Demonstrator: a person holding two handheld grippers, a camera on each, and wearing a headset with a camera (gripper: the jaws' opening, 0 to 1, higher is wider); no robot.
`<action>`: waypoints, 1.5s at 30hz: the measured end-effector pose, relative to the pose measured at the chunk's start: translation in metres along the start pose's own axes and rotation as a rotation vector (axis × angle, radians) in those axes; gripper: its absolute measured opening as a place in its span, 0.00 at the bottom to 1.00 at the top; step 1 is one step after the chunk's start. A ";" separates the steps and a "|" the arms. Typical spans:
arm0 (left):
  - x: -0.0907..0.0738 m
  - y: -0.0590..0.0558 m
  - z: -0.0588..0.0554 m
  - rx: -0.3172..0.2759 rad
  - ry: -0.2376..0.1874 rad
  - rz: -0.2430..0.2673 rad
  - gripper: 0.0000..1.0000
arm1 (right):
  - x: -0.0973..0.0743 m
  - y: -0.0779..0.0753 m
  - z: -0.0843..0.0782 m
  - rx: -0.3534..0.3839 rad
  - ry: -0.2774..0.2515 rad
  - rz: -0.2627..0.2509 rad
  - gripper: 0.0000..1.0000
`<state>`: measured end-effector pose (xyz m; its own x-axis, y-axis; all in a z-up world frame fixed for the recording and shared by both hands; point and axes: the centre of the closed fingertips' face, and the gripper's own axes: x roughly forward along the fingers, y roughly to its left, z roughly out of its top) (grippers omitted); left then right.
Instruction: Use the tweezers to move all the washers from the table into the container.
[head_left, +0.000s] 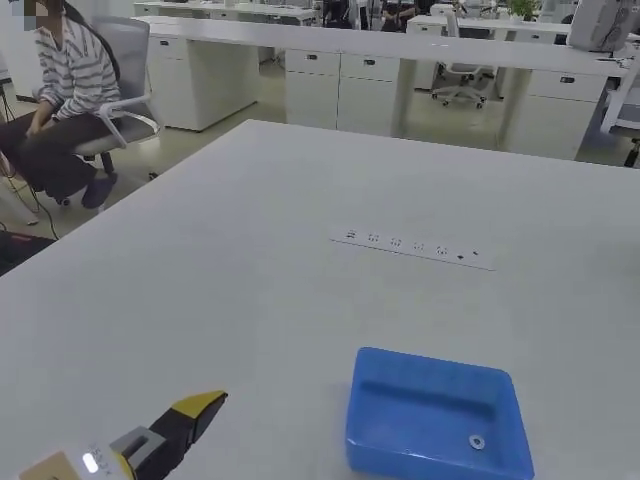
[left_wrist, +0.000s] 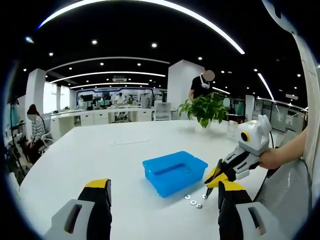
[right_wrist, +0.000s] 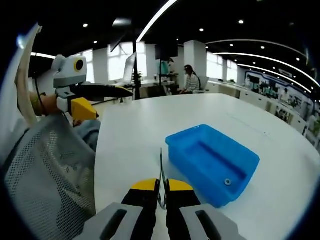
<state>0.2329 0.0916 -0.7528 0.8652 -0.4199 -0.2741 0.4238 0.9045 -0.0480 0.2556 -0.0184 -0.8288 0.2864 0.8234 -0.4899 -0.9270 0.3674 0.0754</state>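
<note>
The blue container sits on the white table with one washer inside it. In the left gripper view, three washers lie on the table just in front of the container. My right gripper is shut on thin metal tweezers that point toward the container. From the left gripper view, the right gripper holds the tweezer tips just right of those washers. My left gripper is open and holds nothing; it shows at the head view's bottom left.
A white power strip lies flat in the table's middle. One person sits on a chair at the far left, off the table. A potted plant stands at the table's far side. A mesh chair back is beside the table edge.
</note>
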 end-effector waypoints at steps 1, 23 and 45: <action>0.000 0.000 0.000 -0.001 -0.001 -0.001 0.90 | 0.000 -0.002 0.000 0.040 -0.010 -0.003 0.02; -0.002 0.000 0.004 0.005 -0.017 0.004 0.90 | -0.033 -0.037 0.058 0.211 -0.168 -0.062 0.02; -0.004 0.003 0.005 0.000 -0.028 0.015 0.89 | -0.024 -0.087 0.091 0.177 -0.138 -0.017 0.02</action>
<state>0.2318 0.0952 -0.7466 0.8788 -0.4081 -0.2473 0.4107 0.9107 -0.0436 0.3516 -0.0311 -0.7447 0.3436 0.8630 -0.3702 -0.8683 0.4422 0.2248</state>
